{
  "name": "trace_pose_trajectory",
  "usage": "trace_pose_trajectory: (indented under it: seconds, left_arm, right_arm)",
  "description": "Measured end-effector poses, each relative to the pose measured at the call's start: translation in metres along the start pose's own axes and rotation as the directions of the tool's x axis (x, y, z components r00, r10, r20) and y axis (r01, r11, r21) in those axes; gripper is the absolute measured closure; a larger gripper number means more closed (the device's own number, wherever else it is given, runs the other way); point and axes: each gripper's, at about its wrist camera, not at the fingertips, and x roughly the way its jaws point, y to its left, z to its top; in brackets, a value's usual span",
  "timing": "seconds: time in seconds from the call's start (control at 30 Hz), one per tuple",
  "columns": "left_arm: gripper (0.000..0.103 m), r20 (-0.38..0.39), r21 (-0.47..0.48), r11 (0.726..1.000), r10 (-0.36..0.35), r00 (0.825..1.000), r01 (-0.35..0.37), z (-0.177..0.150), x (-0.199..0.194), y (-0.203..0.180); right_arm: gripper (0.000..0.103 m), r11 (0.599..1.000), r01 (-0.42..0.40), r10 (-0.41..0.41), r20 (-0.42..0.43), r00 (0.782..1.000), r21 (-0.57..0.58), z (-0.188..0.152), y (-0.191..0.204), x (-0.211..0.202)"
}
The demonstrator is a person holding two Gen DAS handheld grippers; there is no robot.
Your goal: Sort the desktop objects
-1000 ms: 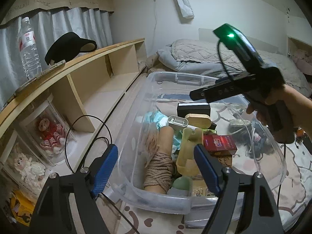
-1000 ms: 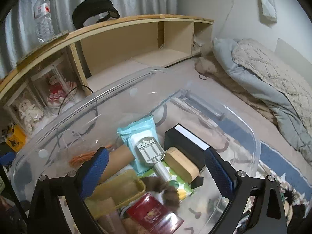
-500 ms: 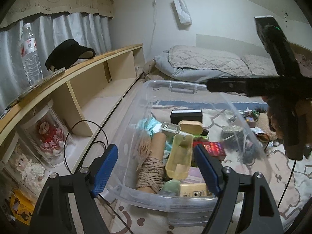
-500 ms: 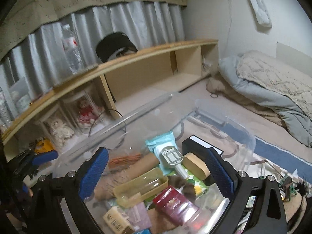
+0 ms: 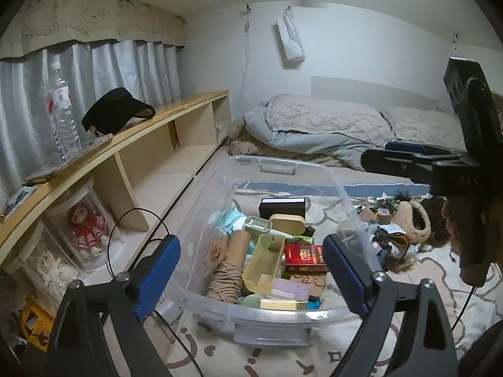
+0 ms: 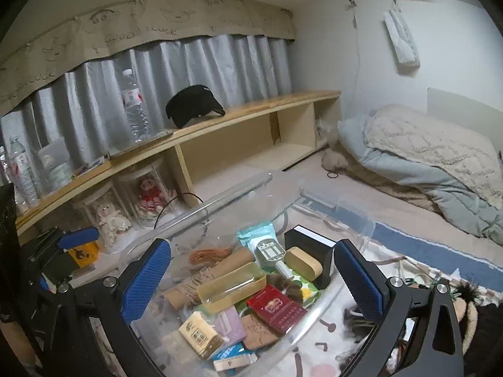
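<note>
The left gripper (image 5: 250, 275) hangs with its jaws spread wide and nothing between them, low in its frame. The right gripper (image 6: 253, 271) is likewise spread and empty, held level above the bin. A patterned rug (image 5: 440, 286) covers the floor; a wooden shelf (image 5: 151, 116) runs along the left, bedding (image 5: 320, 122) at the upper right. The clear storage bin (image 5: 283, 169), filled with small objects including a red box (image 5: 305, 253), sits centre frame just beyond both grippers' fingertips.

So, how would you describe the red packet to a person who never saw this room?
Find the clear plastic bin on the floor beside the wooden shelf. Among its clutter lies a flat red packet, right of the yellow open case; nothing else there is bright red.
</note>
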Motion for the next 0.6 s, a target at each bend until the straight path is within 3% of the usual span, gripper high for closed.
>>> trace_pose_trajectory:
  seconds: [0.13,0.6]
  left_arm:
    - [0.0,0.035,-0.007,1.0,-0.004,0.999,0.004,0.004,-0.025,-0.01]
    - [0.0,0.114,-0.036,0.999,0.019,0.993,-0.014,-0.005,-0.091,-0.048]
  right_arm:
    - [0.0,1.0,0.009,-0.008,0.03,1.0,-0.019,-0.002,0.006,-0.027]
    - [0.0,0.995,0.085,-0.081,0.074,0.994,-0.061,-0.033,0.023,-0.109]
